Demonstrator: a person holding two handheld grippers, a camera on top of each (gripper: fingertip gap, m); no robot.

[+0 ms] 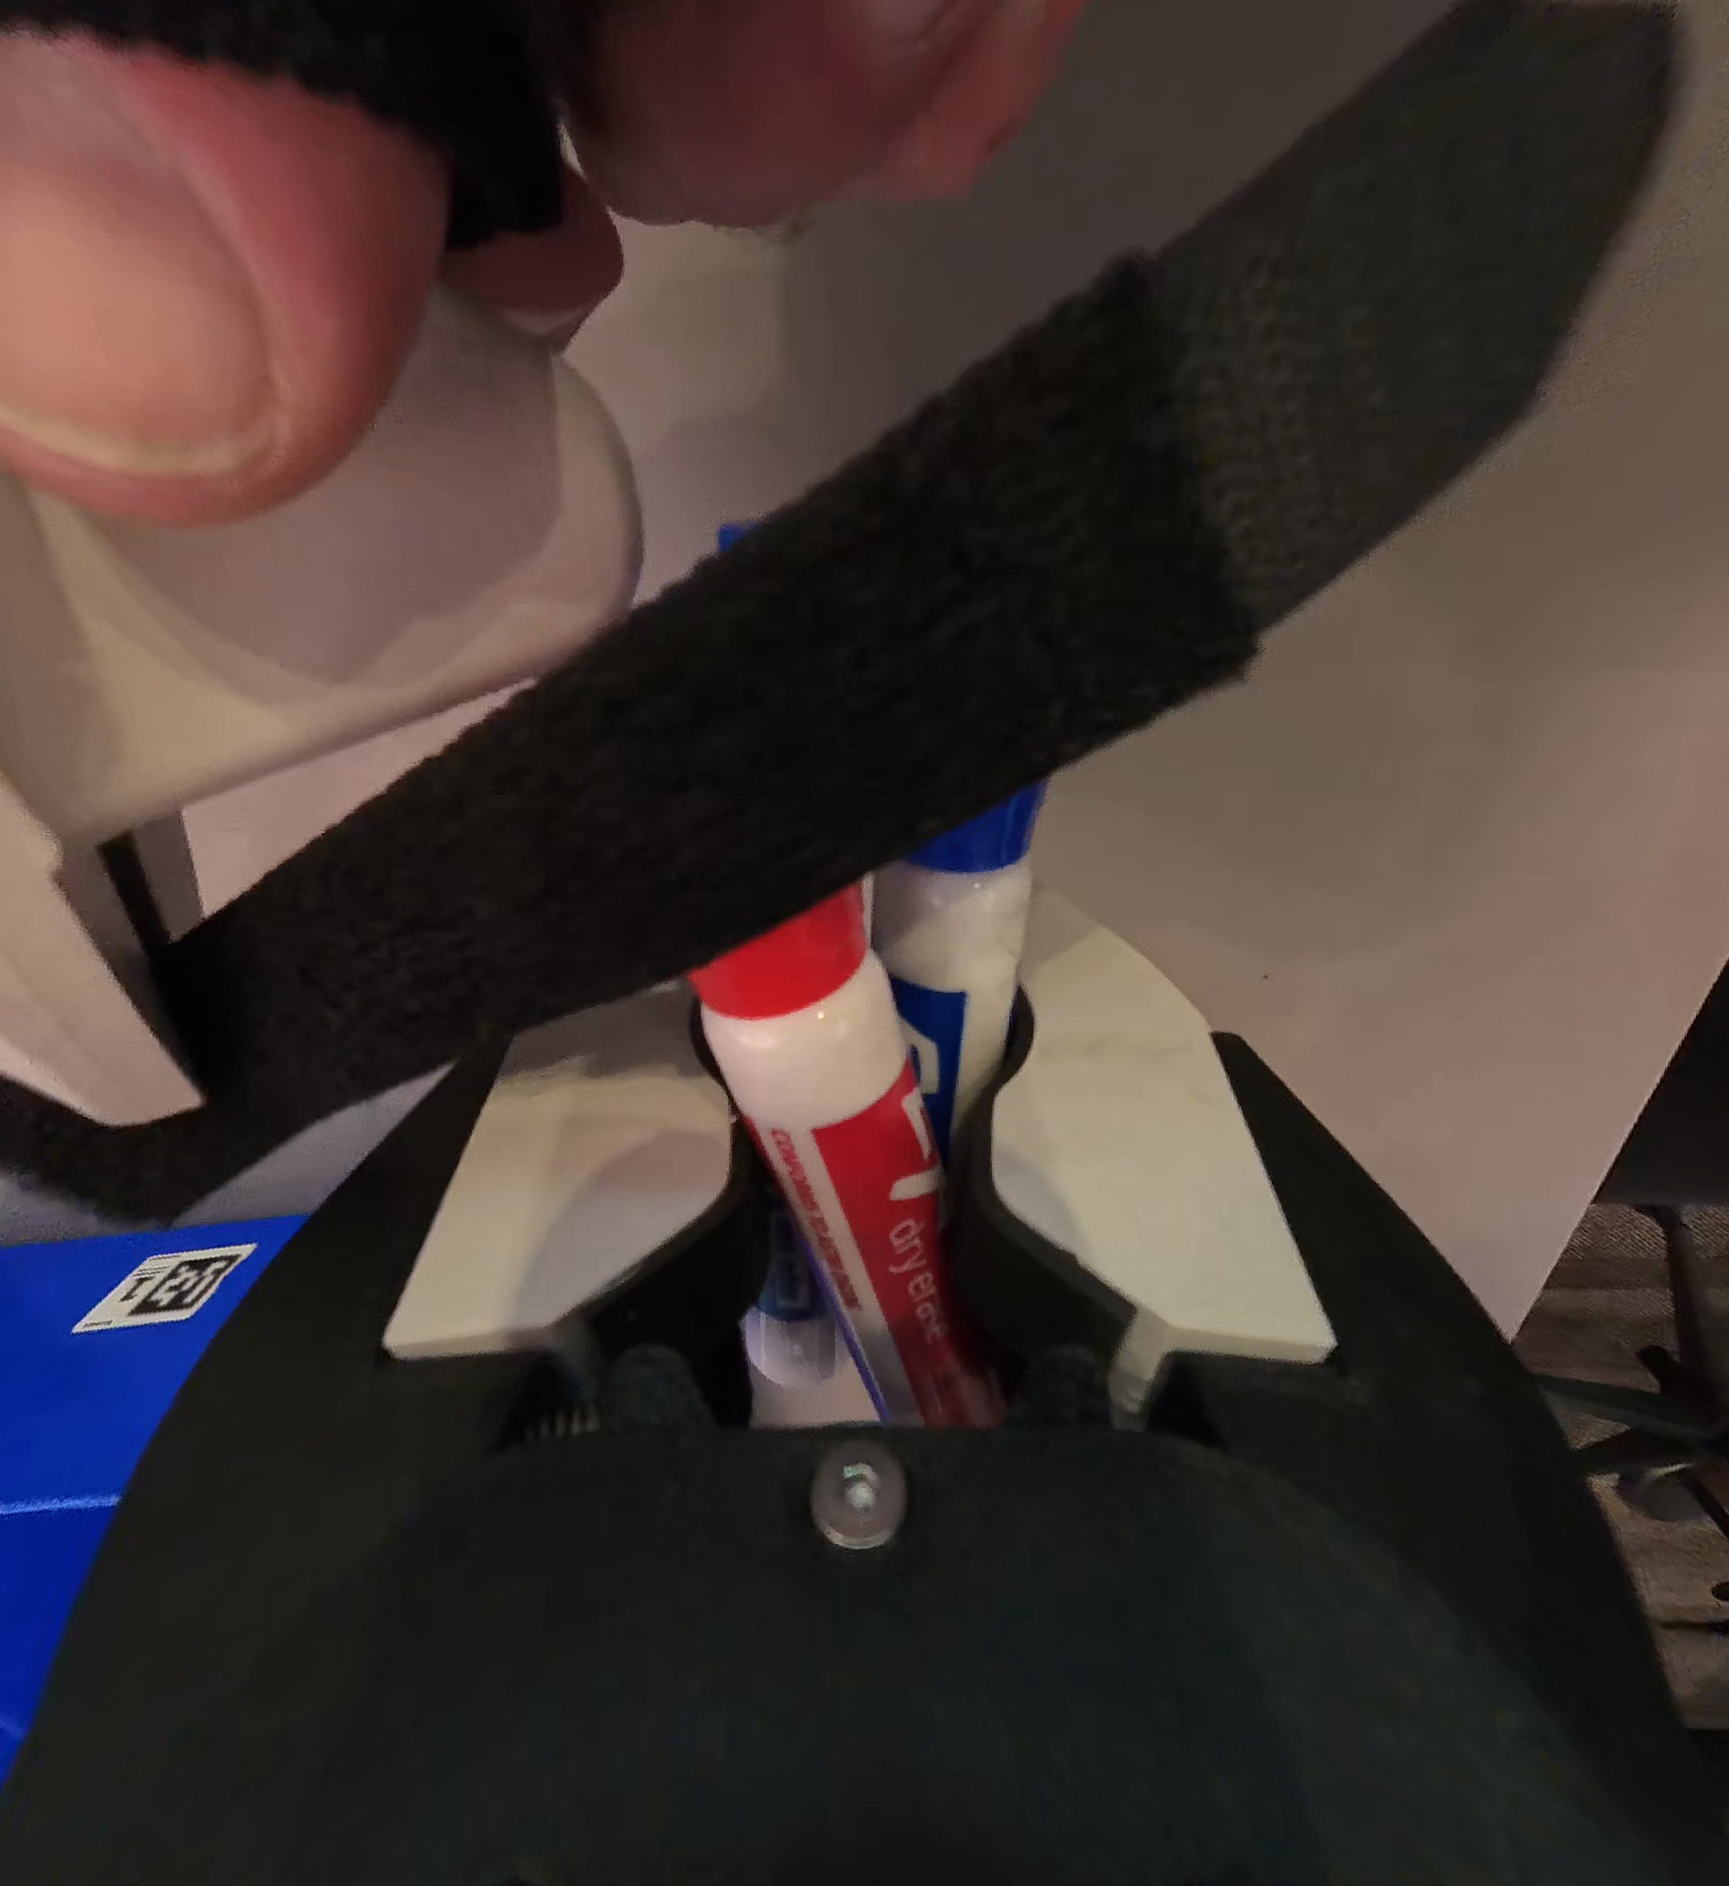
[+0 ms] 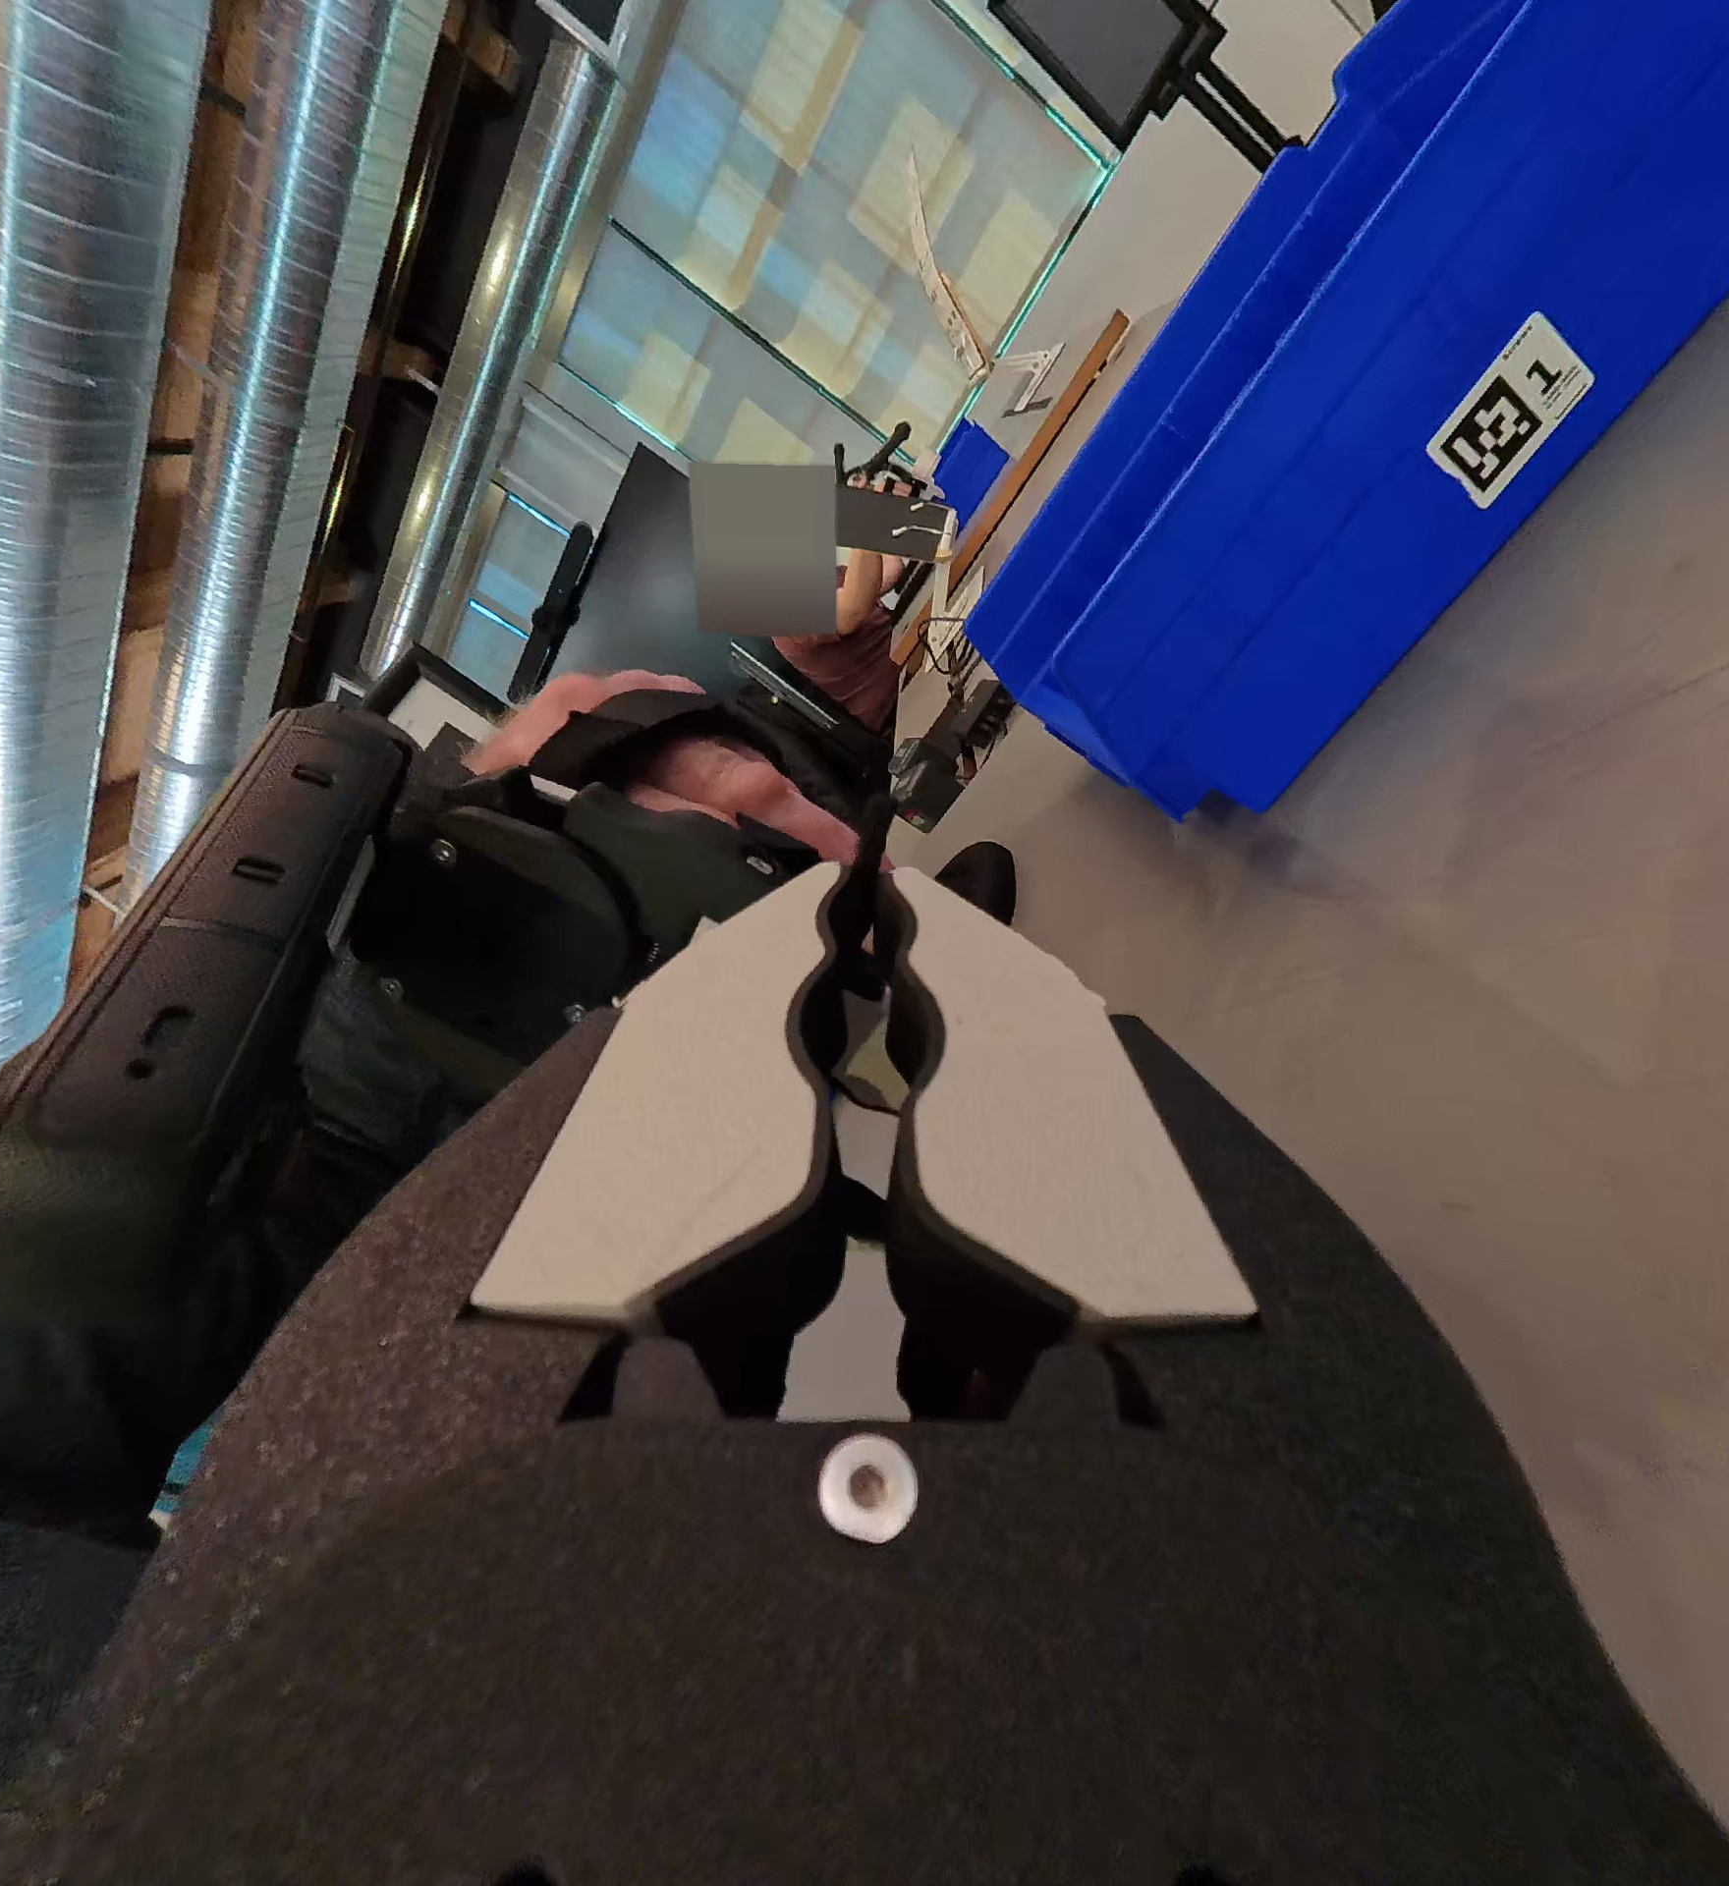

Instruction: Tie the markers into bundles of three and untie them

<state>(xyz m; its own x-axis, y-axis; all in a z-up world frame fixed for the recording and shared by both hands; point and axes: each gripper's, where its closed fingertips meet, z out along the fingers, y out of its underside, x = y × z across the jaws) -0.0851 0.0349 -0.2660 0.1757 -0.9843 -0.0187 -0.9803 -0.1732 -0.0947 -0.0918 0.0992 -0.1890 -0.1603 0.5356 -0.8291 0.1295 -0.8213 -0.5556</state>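
The left hand-held gripper [image 1: 866, 1031] was clamped on the markers [image 1: 845, 1143], a red one and a blue one showing, which kept the bundle steady above the worktop [image 1: 1350, 867]. The black strap [image 1: 840, 765] crossed in front of them, drawn taut; the right hand-held gripper [image 2: 866, 898] was closed to a narrow slit on its end, likely to wrap or peel it. A third marker was hidden between the fingers. The strap's fastening was blurred, and a bare thumb [image 1: 146, 306] blocked the left wrist view's upper corner.

Left wrist view's dim and warm, thumb [image 1: 156, 296] above the strap [image 1: 840, 735] blurry; right wrist view brighter, glare on ducts [image 2: 44, 408].
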